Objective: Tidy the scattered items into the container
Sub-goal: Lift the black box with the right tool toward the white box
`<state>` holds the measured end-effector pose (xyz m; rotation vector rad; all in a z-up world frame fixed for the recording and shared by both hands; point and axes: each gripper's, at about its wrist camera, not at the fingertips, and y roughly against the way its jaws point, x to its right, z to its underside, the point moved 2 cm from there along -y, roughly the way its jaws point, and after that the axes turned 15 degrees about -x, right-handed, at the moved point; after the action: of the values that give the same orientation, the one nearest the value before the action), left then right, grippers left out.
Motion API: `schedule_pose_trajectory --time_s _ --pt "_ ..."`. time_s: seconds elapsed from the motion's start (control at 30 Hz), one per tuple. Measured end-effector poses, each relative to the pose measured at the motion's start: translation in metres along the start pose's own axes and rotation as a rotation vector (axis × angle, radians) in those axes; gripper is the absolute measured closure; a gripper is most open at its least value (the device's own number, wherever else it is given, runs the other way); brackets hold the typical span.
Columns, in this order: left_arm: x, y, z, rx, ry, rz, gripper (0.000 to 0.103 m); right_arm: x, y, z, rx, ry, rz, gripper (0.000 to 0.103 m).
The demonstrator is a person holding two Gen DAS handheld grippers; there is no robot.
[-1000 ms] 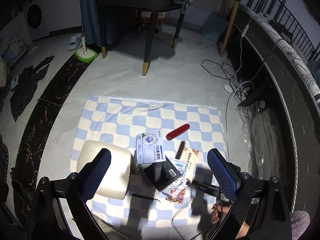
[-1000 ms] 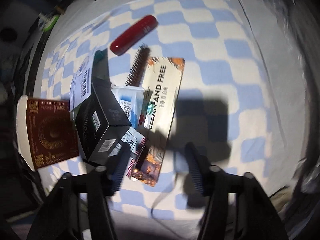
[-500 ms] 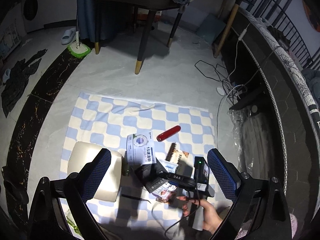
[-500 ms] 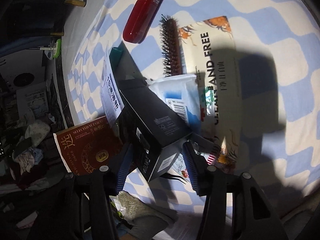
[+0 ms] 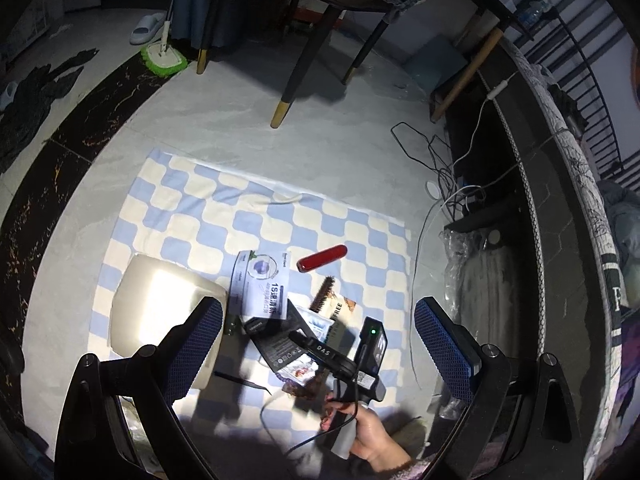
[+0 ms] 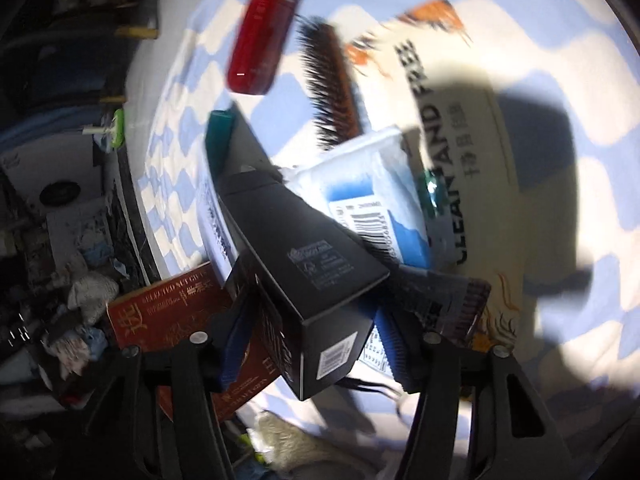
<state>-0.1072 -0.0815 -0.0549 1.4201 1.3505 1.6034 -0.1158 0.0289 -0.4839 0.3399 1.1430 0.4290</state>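
Observation:
A pile of items lies on a blue-and-cream checked cloth. A black box sits between the fingers of my right gripper, whose jaws stand either side of its near end; whether the pads press it is unclear. Beside it lie a blue-white wipes pack, a cream "CLEAN HAND FREE" pouch, a bristle brush and a red case. The cream container with a red printed side stands left of the pile. My left gripper is open, high above the cloth.
A white leaflet lies next to the container. Chair legs and a green mop head stand beyond the cloth. Cables and a dark bed frame run along the right. Dark clothes lie at the left.
My right gripper has pushed forward onto the black box, which now sits between its fingers. The left gripper has risen and drawn back, so the cloth looks smaller.

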Motion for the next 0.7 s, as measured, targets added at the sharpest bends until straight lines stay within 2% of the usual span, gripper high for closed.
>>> schedule_pose_trajectory --time_s 0.1,0.17,0.27,0.37,0.47,0.6,0.7 --pt "-0.003 0.0 -0.004 -0.014 0.059 0.043 0.006 -0.01 0.01 0.011 0.043 0.045 0.018 0.052" --pt "-0.004 0.001 -0.006 0.005 0.079 0.026 0.006 -0.019 0.02 0.021 0.083 0.095 0.039 0.056" --pt "0.003 0.001 -0.004 0.01 0.073 -0.014 0.006 -0.036 0.041 0.044 0.152 0.208 0.17 0.058" --pt "0.01 0.001 0.0 -0.002 0.058 -0.001 0.006 -0.047 0.061 0.07 0.184 0.277 0.304 0.058" --pt "0.018 0.001 0.004 -0.003 0.048 0.001 0.006 -0.043 0.088 0.104 0.252 0.259 0.427 0.058" --pt "0.029 0.002 0.009 0.021 0.024 0.011 0.006 -0.016 0.11 0.146 0.313 0.158 0.5 0.058" --pt "0.037 -0.005 0.02 0.011 -0.009 0.014 0.006 0.014 0.111 0.173 0.345 0.099 0.592 0.058"
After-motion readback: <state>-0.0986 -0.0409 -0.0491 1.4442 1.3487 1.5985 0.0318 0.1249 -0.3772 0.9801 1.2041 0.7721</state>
